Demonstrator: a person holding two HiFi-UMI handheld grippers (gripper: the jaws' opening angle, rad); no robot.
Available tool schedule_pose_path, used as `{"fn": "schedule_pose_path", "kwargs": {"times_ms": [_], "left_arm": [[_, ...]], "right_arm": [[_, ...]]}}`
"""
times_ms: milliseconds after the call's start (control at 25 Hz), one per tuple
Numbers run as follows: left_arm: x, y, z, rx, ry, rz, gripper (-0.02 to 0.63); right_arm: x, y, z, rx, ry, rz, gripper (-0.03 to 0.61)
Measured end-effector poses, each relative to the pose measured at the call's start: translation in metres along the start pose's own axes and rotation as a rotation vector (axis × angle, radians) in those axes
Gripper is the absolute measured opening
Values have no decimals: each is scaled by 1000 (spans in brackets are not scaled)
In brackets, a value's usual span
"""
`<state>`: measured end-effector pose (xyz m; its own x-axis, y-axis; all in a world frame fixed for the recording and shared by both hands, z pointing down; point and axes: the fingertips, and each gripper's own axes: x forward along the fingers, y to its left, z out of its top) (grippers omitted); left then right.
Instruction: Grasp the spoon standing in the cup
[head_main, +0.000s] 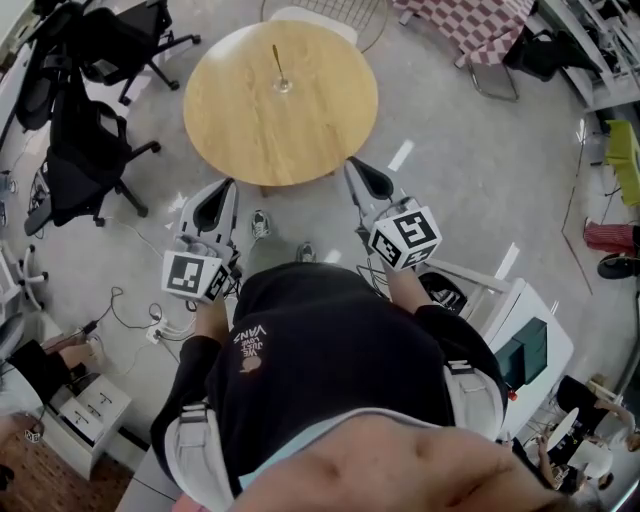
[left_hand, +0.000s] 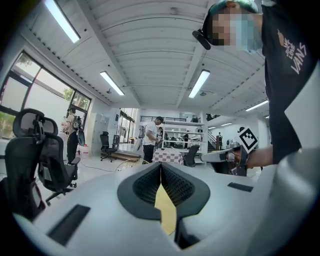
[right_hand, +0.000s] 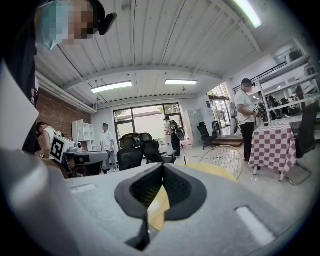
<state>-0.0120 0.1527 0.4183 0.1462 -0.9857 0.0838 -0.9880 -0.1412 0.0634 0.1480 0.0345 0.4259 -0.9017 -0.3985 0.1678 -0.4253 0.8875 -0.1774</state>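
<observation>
The left gripper (head_main: 227, 188) and right gripper (head_main: 352, 166) are held pressed together and empty at the round wooden table's (head_main: 250, 130) near edge; the spoon (head_main: 278, 60) is seen upright in the cup (head_main: 284, 86), well ahead of both

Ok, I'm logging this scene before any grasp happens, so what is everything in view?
table: one, round, light wood, ahead of the person
cup: one, clear, on the table's far half
spoon: one, thin, standing in the cup
office chairs: at least two, black, left of the table
checked cloth: one, red and white, far right
left gripper: one, grey, shut, empty, short of the table
right gripper: one, grey, shut, empty, short of the table
</observation>
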Motion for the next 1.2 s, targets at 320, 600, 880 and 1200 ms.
{"fn": "schedule_pose_path", "kwargs": {"times_ms": [320,600,880,1200], "left_arm": [[26,38,12,10,-13,-54,6],[41,86,17,3,-21,-79,6],[56,124,21,10,-20,-133,6],[73,171,29,22,-23,-207,6]], "right_arm": [[45,-2,16,-3,-20,-27,-2],[83,-2,24,-1,-36,-72,-2],[118,-1,31,9,-57,-125,-2],[153,4,37,20,-78,-206,-2]]}}
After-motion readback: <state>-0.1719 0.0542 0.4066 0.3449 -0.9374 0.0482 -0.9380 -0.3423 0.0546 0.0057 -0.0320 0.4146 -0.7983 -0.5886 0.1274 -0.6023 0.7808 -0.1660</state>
